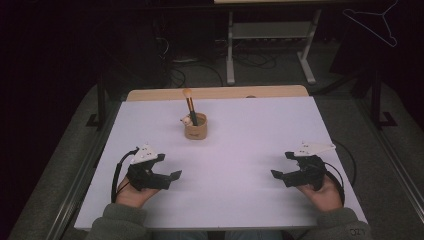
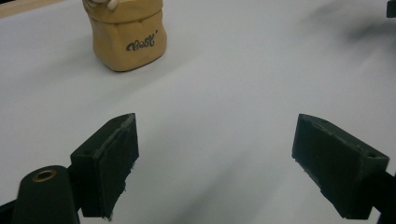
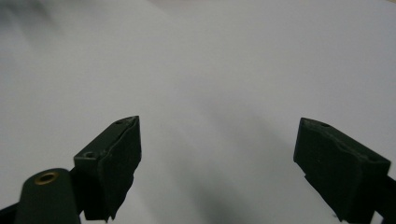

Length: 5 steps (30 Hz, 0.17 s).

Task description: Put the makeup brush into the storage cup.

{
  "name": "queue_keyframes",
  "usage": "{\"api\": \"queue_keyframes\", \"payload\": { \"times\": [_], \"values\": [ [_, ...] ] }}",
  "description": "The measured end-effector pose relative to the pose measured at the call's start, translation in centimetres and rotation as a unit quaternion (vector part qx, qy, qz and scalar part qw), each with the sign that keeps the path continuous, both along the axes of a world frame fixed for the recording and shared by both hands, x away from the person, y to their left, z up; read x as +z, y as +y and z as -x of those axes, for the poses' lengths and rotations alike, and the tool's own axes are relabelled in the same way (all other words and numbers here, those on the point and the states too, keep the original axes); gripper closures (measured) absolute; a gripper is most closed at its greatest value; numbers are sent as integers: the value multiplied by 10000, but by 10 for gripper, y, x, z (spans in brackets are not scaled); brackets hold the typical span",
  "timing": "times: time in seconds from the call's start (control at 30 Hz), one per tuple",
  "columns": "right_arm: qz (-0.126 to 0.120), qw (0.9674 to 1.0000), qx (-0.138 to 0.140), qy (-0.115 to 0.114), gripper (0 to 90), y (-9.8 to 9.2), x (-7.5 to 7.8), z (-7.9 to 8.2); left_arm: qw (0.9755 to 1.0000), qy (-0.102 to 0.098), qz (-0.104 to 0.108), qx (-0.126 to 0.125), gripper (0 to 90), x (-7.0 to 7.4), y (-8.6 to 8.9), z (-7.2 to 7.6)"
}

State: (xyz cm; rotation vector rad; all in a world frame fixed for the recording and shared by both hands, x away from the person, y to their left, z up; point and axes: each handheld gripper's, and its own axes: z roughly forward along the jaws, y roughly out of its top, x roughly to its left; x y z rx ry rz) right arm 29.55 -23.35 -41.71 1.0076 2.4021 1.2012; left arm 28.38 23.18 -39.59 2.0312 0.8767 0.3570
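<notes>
A tan cup (image 1: 196,127) stands upright at the middle back of the white table top (image 1: 240,135), with a brush (image 1: 189,104) upright in it. The same cup (image 2: 127,36), with dark lettering, sits at the upper left of the left gripper view. My left gripper (image 1: 168,167) rests low at the front left, held in a hand, its jaws wide apart and empty; its pads (image 2: 114,163) frame bare white surface. At the front right my right gripper (image 1: 283,165) is open too, with nothing between its fingers (image 3: 114,163).
A wooden strip (image 1: 215,92) borders the table's far edge. Behind it stand a white desk frame (image 1: 231,47) and loose cables on the dark floor. A wire hanger (image 1: 375,22) hangs at the upper right. White surface lies between the two grippers.
</notes>
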Motion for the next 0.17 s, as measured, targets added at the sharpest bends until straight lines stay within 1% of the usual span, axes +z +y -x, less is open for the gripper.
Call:
{"api": "queue_keyframes", "payload": {
  "times": [0.07, 0.13, 0.17],
  "values": [
    [3, 10000, 10, -9, 141, 1, 0, 0, 10000, 6, -17, -7, 142, 0, 0, 0],
    [19, 10000, 22, -12, 141, 1, 0, 0, 9999, -10, -106, -54, 142, 0, 1, -1],
    [23, 10000, 23, -20, 141, 1, 0, 0, 10000, -10, -75, -34, 142, 0, 1, -1]
  ]
}}
